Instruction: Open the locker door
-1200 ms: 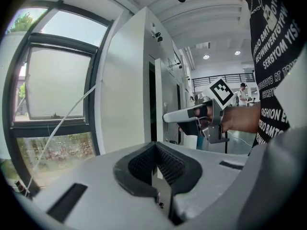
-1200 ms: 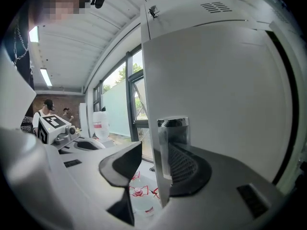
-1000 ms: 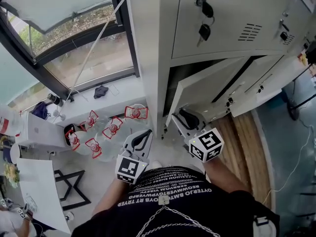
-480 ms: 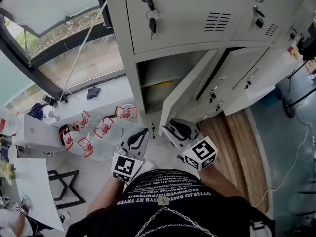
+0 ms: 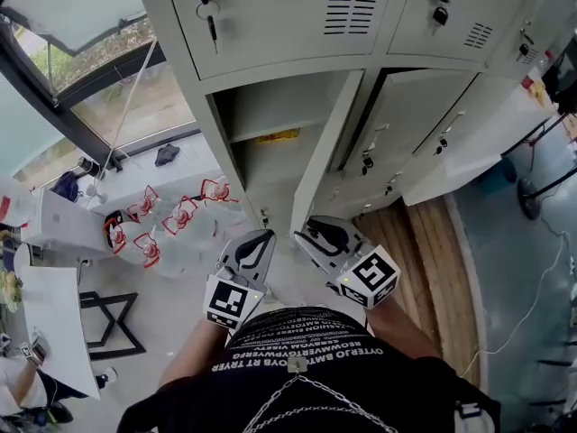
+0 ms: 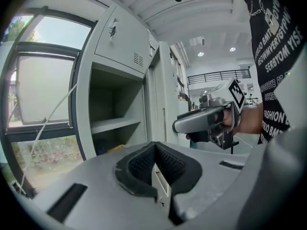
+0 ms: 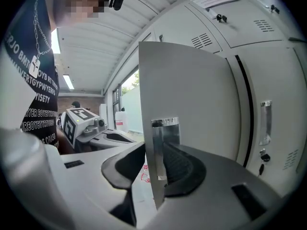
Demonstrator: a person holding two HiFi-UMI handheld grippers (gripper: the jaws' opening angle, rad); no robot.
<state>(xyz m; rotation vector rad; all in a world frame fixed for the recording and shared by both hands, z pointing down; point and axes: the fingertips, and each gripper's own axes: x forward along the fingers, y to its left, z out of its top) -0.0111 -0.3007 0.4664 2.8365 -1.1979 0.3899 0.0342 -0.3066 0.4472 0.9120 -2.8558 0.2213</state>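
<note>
The grey locker door (image 5: 326, 156) stands swung out, with its compartment (image 5: 270, 115) and a shelf exposed. My right gripper (image 5: 305, 234) is at the door's lower free edge. In the right gripper view the door's edge (image 7: 192, 90) and its metal handle plate (image 7: 165, 143) stand between the jaws of the right gripper (image 7: 156, 169). The jaws are opening: the left pad is clear of the plate. My left gripper (image 5: 263, 240) hangs beside it to the left, shut on nothing; its pads (image 6: 144, 164) meet in front of the open compartment (image 6: 115, 123).
Keys (image 5: 209, 12) hang from the lock of the locker above. More shut locker doors (image 5: 406, 133) run to the right over a wooden floor strip (image 5: 433, 242). A window (image 5: 81, 70) is at the left, with red-and-white items (image 5: 180, 215) on the floor and a white table (image 5: 54, 332).
The door has swung wider and more of the compartment shows. The right gripper has stayed at the door's edge as its jaws part. The left gripper keeps its place.
</note>
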